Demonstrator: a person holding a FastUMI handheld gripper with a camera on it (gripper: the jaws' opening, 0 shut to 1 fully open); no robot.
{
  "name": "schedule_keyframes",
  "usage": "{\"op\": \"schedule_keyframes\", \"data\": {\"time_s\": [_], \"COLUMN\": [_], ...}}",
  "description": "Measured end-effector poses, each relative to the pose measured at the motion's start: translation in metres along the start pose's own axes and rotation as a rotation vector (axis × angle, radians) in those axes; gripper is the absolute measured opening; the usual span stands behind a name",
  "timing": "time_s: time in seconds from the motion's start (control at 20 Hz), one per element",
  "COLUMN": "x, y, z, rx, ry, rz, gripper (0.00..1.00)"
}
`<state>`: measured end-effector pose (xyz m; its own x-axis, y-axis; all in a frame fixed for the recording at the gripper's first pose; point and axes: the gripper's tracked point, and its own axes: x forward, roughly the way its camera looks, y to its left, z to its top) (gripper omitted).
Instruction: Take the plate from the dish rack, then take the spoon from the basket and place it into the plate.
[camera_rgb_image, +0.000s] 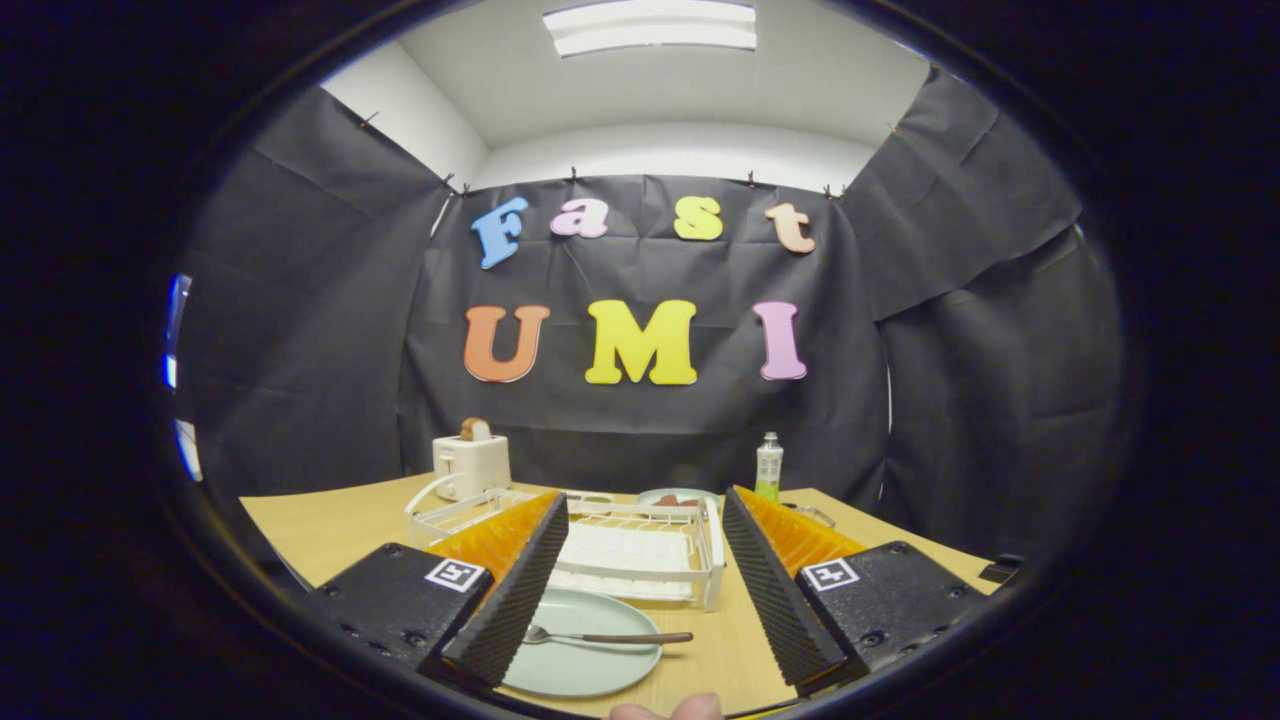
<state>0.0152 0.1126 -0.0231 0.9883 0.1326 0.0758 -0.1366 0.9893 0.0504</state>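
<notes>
Gripper: my gripper (640, 580) is raised a little above the table, its two fingers spread wide apart with nothing between the pads; neither one touches anything.
Fingers: the left finger (515, 590) hangs over the left rim of the plate, and the right finger (770, 590) is over bare wood to the right of it. Both have black ribbed inner faces and orange backs.
Plate: the pale green plate (580, 665) lies flat on the table (330, 530) close to its near edge, just in front of the dish rack and partly hidden under my left finger.
Spoon: the spoon (600, 637) rests in the plate, its bowl toward my left finger and its dark handle running right, the tip reaching past the plate's right rim.
Dish rack: the white wire dish rack (640, 545) stands in the middle of the table, beyond the plate and seen between my fingers; the slots I can see hold no dishes.
Toaster: a white toaster (472, 465) sits near the far left corner, something brown sticking out of its top.
Bottle: a small clear bottle (768, 465) with green liquid in its lower part stands upright at the far edge, right of centre.
Far dish: a second pale green dish (678, 495) shows just behind the rack, holding something reddish that I cannot make out.
Hand: two fingertips of my hand (668, 709) show at the near edge, below the plate.
</notes>
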Motion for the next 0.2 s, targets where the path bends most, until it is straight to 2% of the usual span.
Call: {"op": "schedule_keyframes", "data": {"time_s": [0.2], "x": [0.0021], "y": [0.0], "z": [-0.002], "rx": [0.008], "ry": [0.0], "rz": [0.0], "gripper": [1.0]}}
